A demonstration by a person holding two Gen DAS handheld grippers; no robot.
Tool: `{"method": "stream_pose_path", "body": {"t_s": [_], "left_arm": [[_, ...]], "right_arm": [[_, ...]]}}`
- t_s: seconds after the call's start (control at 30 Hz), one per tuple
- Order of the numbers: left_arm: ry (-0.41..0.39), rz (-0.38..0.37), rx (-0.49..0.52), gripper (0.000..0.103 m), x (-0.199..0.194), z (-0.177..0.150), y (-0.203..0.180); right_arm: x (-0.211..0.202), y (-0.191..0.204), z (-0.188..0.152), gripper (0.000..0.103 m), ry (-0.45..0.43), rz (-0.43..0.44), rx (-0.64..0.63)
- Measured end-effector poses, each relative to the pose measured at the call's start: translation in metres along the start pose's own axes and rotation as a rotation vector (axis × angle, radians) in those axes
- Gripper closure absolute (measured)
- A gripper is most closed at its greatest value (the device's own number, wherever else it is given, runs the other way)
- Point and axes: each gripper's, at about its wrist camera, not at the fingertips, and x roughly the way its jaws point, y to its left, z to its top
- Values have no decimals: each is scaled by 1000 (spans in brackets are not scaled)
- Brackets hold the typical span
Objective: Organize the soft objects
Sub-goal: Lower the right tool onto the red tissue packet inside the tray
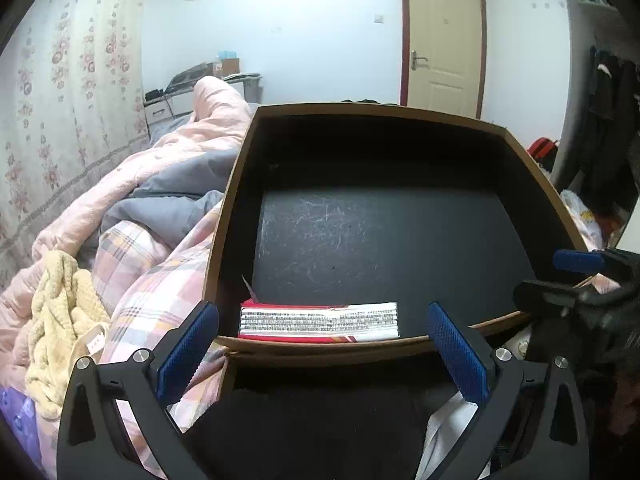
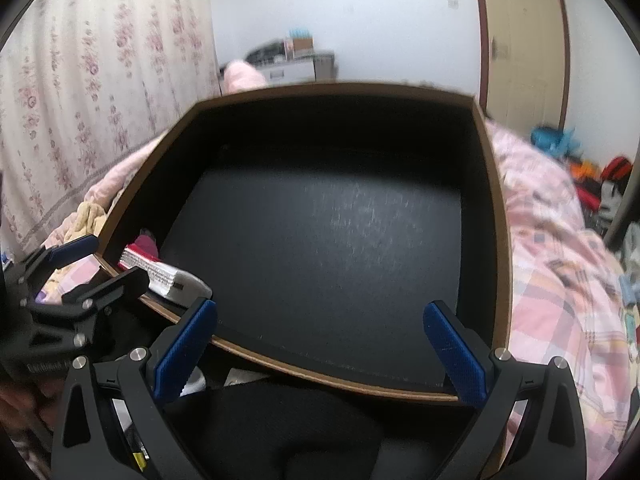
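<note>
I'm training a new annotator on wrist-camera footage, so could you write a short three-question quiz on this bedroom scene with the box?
1. True or false: the left gripper is clamped on the cream knitted cloth.
2. Multiple choice: the red and white packet lies (A) on the plaid quilt, (B) inside the black box against its near wall, (C) between the fingers of the right gripper.
3. Fill in: both grippers are ____ and hold nothing.

Key: 1 false, the cloth lies on the bed, left of the box, apart from the gripper; 2 B; 3 open.
</note>
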Motion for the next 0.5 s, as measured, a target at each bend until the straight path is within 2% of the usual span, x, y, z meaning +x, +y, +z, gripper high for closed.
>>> {"method": "stream_pose_path", "body": {"t_s": [0.1, 0.17, 0.27, 0.33, 0.4, 0.43, 0.47, 0.5], "left_arm": [[0, 1, 0, 0, 0, 1, 0], [1, -1, -3, 0, 0, 1, 2], [1, -4, -3, 0, 0, 1, 2], [-2, -3, -3, 0, -1, 1, 1], [-6, -5, -7, 0, -2, -1, 2], [10, -16, -14, 0, -2, -3, 2], [84, -54, -23, 0, 8, -7, 2], [103, -32, 1, 0, 13, -9, -1]], "right_arm": [[2, -7, 26, 1, 155, 93, 60], [1, 0, 50, 1, 233, 129, 38], [5, 34, 85, 1, 302, 84, -148], [19, 60, 95, 1, 372, 46, -278], [38, 78, 99, 1, 436, 46, -357], [48, 85, 100, 1, 463, 57, -376], [56, 86, 99, 1, 486, 64, -385], [67, 93, 98, 1, 512, 70, -395]]}}
